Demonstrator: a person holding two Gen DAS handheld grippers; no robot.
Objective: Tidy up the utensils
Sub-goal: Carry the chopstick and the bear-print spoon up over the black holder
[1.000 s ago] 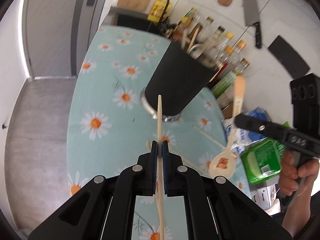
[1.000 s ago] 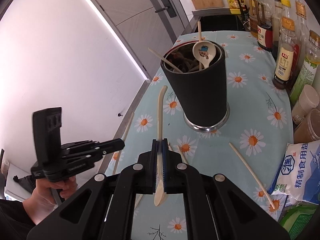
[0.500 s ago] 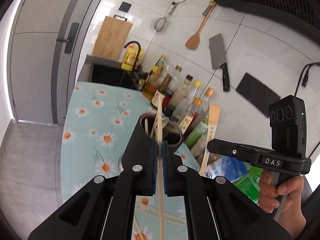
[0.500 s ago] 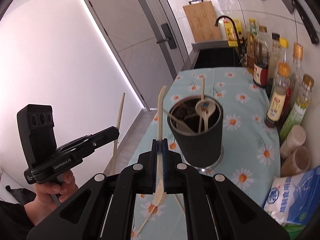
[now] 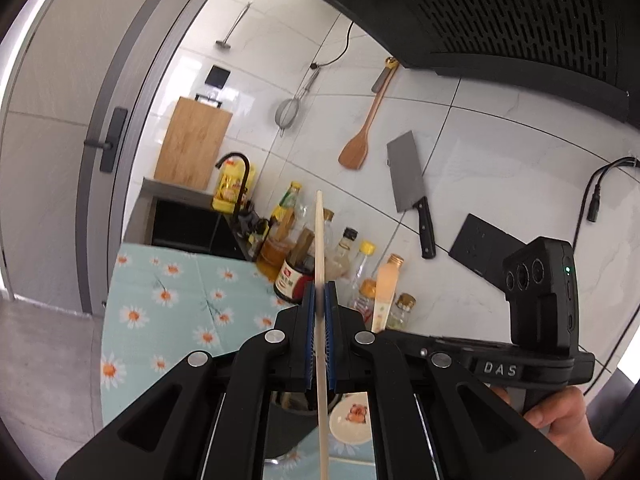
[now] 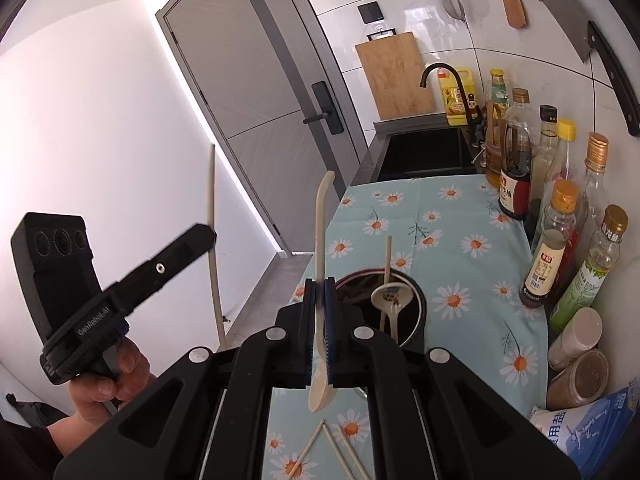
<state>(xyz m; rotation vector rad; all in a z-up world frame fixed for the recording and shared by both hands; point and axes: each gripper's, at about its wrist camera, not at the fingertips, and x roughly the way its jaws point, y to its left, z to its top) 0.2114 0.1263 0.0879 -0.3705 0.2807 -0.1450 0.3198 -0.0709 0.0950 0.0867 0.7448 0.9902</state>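
Observation:
My left gripper [image 5: 319, 292] is shut on a pale wooden chopstick [image 5: 320, 240] held upright, above the black utensil holder [image 5: 288, 428]. My right gripper [image 6: 319, 288] is shut on a cream plastic spoon [image 6: 320, 220], handle up, bowl hanging below the jaws, just left of the holder [image 6: 404, 332]. The holder contains a white spoon [image 6: 386, 298] and chopsticks. In the right wrist view the left gripper [image 6: 208, 236] shows with its chopstick [image 6: 212, 248]. In the left wrist view the right gripper [image 5: 384, 334] shows with its spoon handle [image 5: 385, 292] and bowl [image 5: 352, 420].
Loose chopsticks [image 6: 340, 452] lie on the daisy tablecloth [image 6: 472, 248] in front of the holder. Sauce bottles [image 6: 516, 160] and jars line the right wall. A salt bag [image 6: 588, 428] lies at front right. A sink [image 6: 424, 152] is at the far end. A cleaver [image 5: 410, 184] hangs on the wall.
Both grippers have risen and tilted upward with their utensils. The holder has dropped to the bottom of both views, now nearly beneath the grippers.

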